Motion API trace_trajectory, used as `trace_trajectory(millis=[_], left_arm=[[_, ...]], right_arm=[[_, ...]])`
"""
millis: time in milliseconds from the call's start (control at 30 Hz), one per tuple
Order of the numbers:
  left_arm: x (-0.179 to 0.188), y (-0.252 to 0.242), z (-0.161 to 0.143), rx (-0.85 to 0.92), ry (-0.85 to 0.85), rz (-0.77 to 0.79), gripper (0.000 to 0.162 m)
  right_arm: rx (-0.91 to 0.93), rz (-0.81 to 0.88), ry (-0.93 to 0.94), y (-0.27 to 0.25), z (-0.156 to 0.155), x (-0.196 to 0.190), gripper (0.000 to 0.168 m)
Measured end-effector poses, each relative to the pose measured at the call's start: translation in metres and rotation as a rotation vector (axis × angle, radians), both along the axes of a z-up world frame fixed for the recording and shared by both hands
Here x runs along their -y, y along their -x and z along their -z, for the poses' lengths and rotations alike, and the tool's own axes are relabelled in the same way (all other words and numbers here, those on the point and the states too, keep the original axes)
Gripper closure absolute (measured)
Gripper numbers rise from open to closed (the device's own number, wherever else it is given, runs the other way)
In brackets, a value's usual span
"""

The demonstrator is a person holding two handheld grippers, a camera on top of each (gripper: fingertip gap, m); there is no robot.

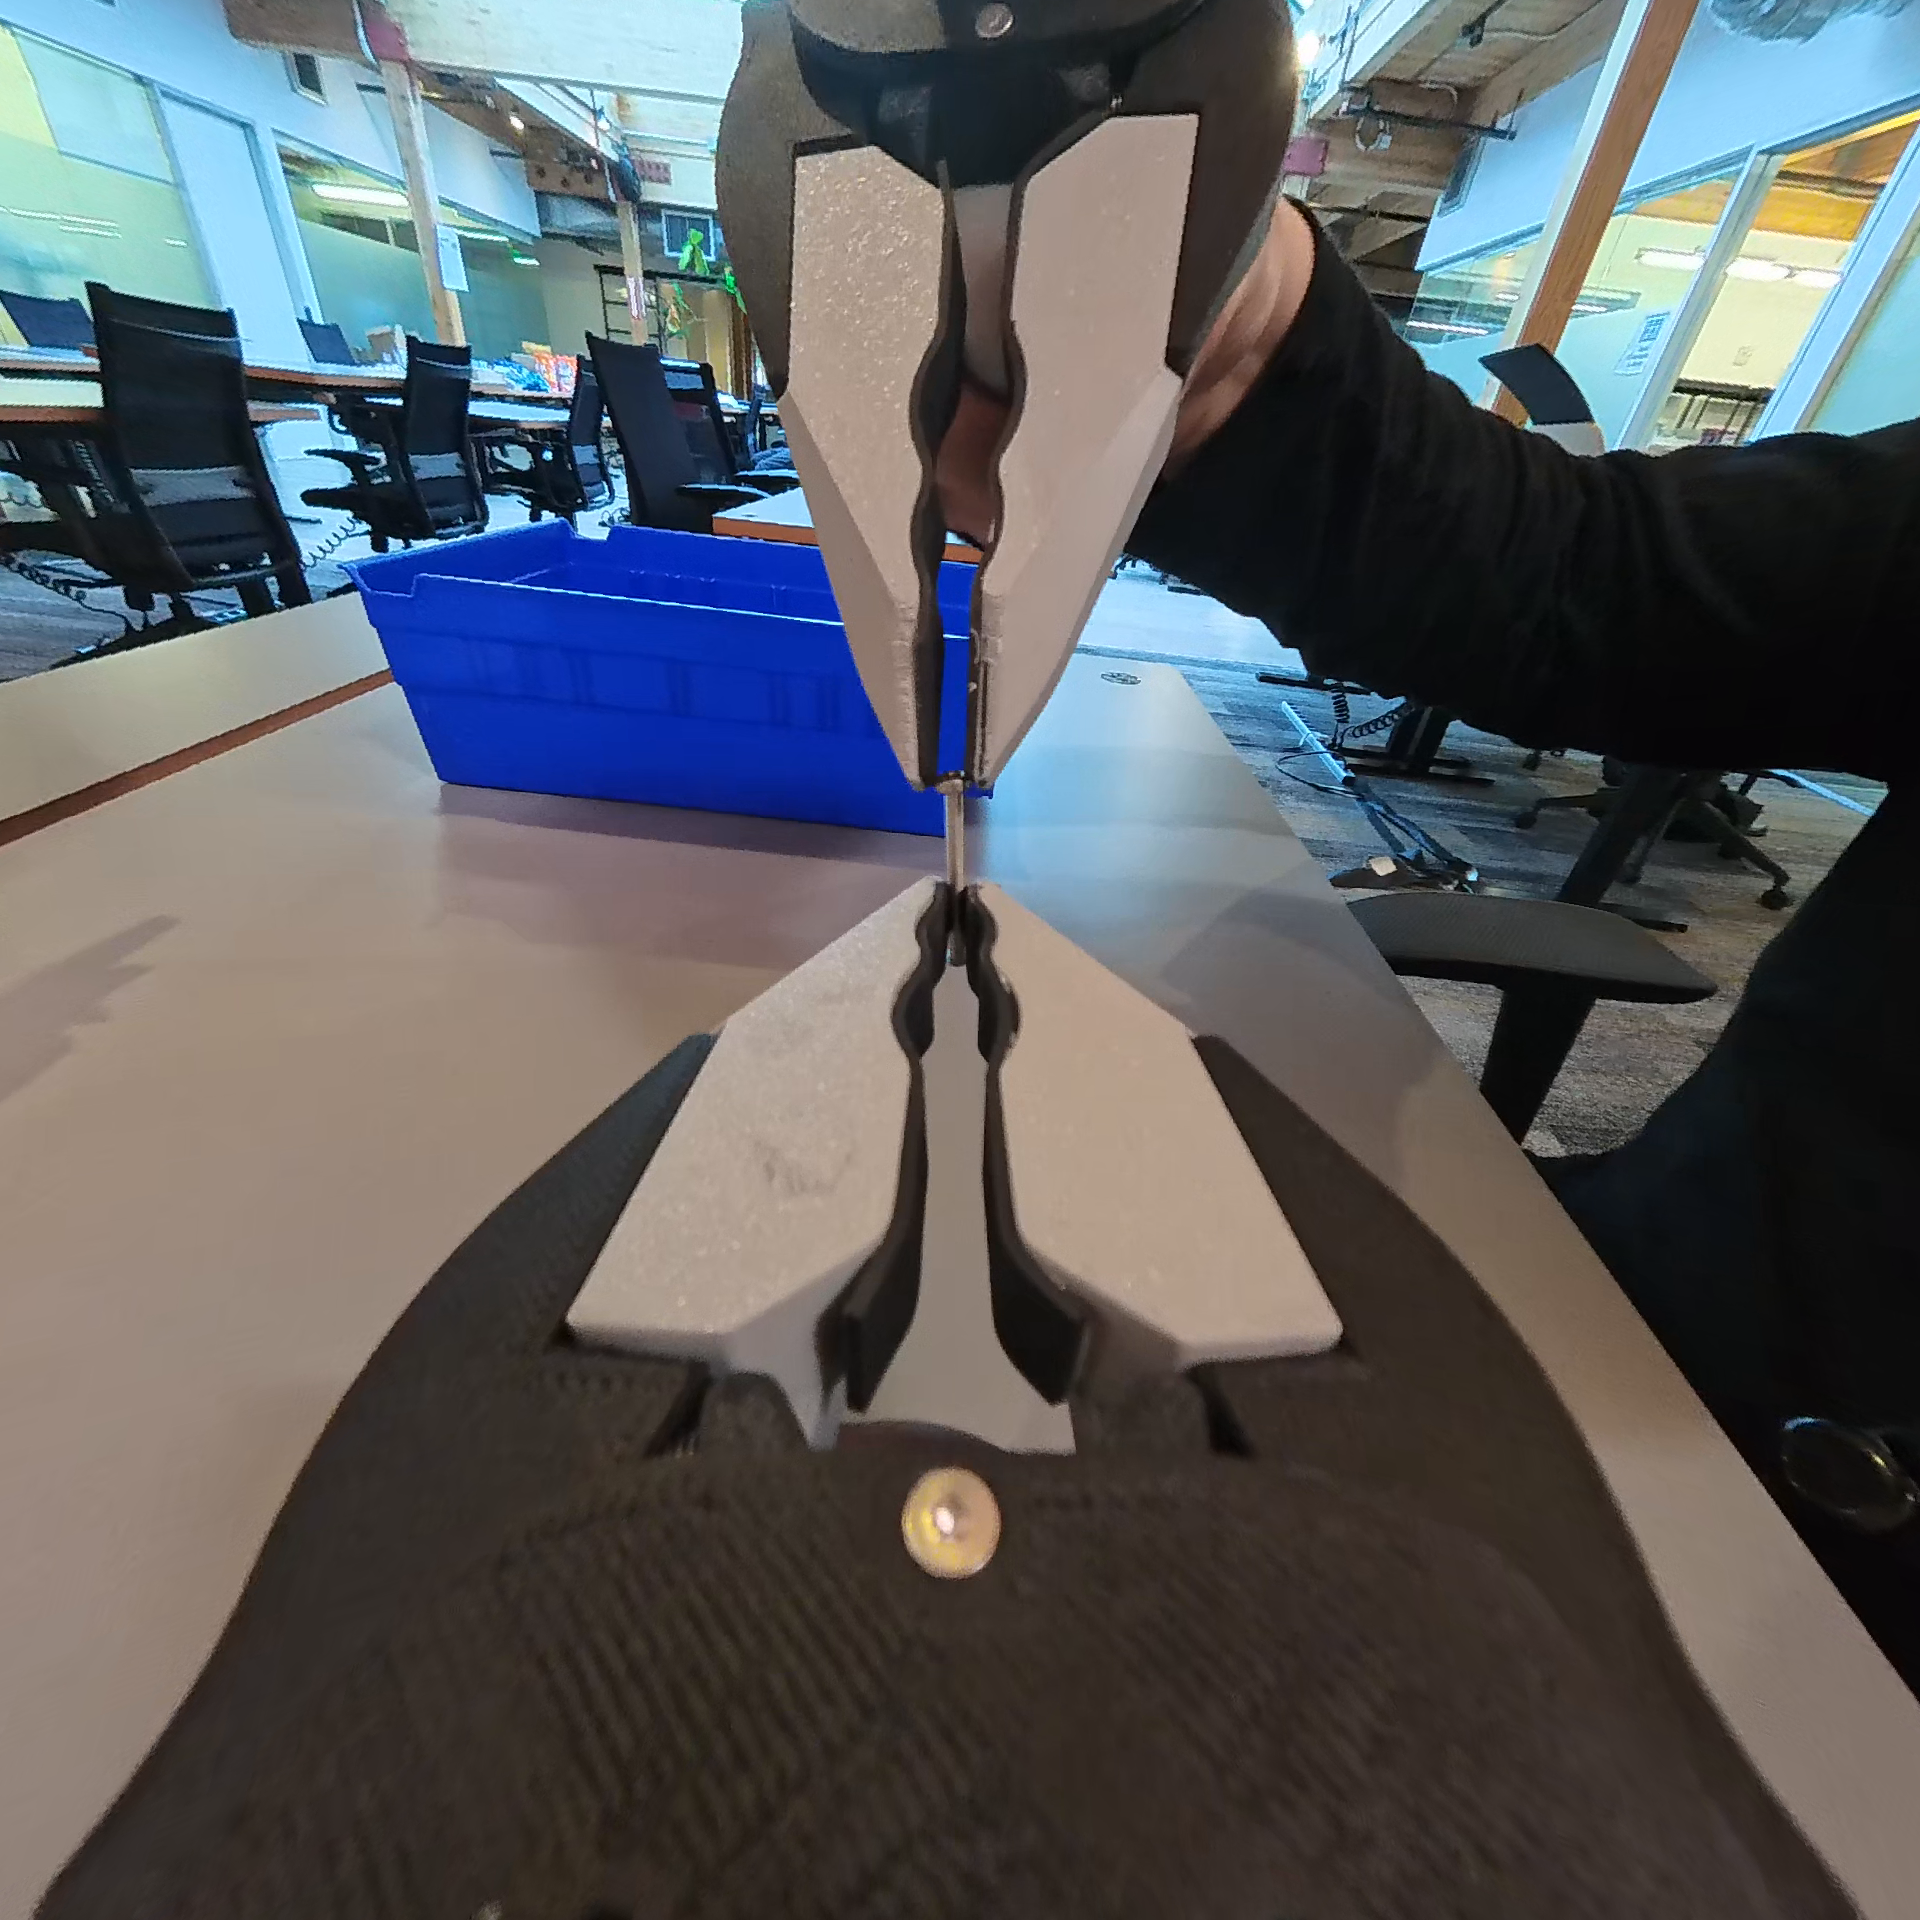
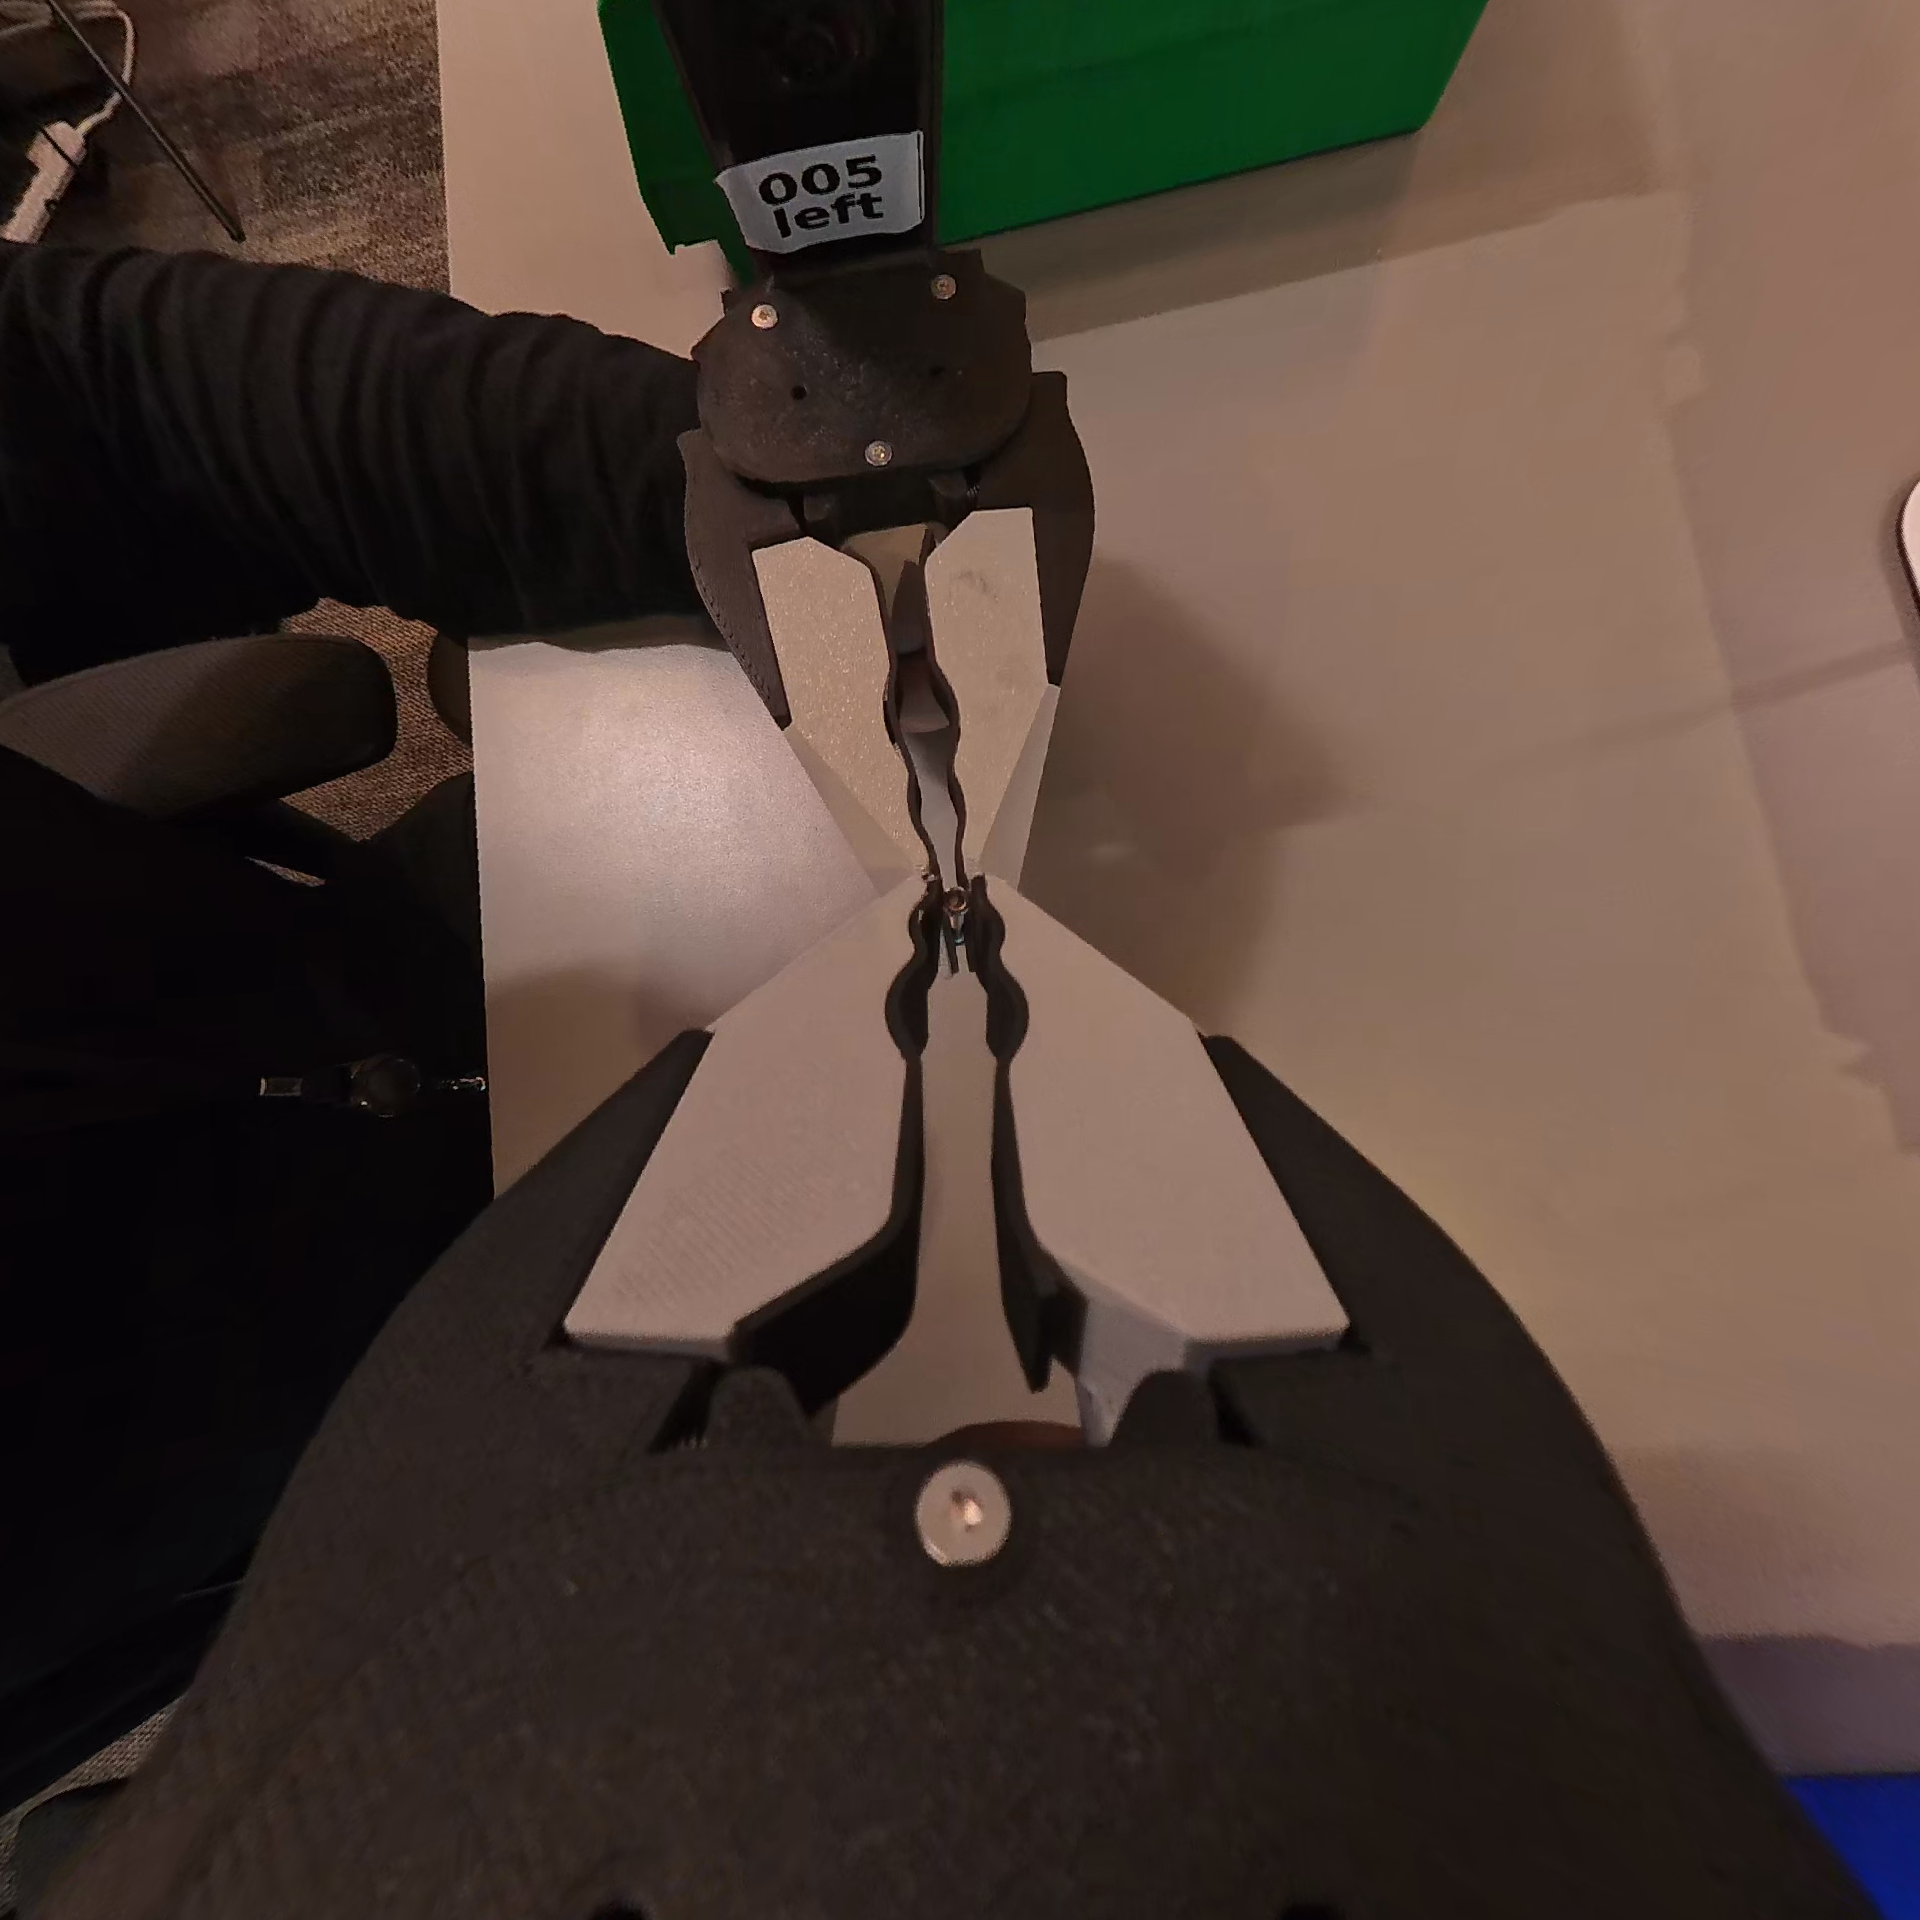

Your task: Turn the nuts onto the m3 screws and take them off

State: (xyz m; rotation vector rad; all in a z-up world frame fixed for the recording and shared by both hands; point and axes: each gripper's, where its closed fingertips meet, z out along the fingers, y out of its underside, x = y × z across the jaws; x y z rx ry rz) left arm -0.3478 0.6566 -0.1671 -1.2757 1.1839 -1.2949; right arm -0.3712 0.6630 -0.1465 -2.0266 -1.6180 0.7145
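A thin metal m3 screw stands upright between the two grippers, above the table. My left gripper is shut on the screw's lower end. My right gripper comes down from above, tips pointing down, and is shut on a small nut at the screw's upper end. In the right wrist view my right gripper meets the left gripper tip to tip. The small metal parts show between the fingertips, and the screw is foreshortened there.
A blue bin stands on the light table behind the grippers. A green bin stands at the table's far side in the right wrist view. A person's black sleeves reach in. Office chairs stand beyond the table.
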Motion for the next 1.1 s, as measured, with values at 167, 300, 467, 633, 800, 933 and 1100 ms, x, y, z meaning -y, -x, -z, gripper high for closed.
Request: trace_trajectory(millis=[167, 300, 467, 633, 800, 933, 1100], left_arm=[[0.0, 0.0, 0.001, -0.012, -0.004, -0.001, 0.162], [0.0, -0.001, 0.004, -0.03, -0.008, -0.001, 0.162], [0.001, -0.002, 0.006, -0.047, -0.008, 0.004, 0.162], [0.002, -0.002, 0.008, -0.059, -0.009, 0.009, 0.162], [0.003, -0.003, 0.009, -0.067, -0.011, 0.013, 0.162], [0.004, -0.004, 0.011, -0.077, -0.015, 0.017, 0.162], [0.004, -0.004, 0.011, -0.078, -0.014, 0.017, 0.162]], right_arm=[[0.014, -0.002, -0.004, -0.001, 0.001, 0.0, 0.166], [0.031, -0.005, -0.005, -0.002, 0.003, 0.001, 0.165], [0.056, -0.014, -0.006, -0.004, 0.005, 0.002, 0.165], [0.077, -0.019, -0.003, -0.005, 0.008, 0.003, 0.165], [0.103, -0.026, -0.003, -0.006, 0.009, 0.004, 0.165], [0.123, -0.032, 0.006, -0.007, 0.011, 0.005, 0.165], [0.156, -0.037, 0.015, -0.009, 0.016, 0.007, 0.164]])
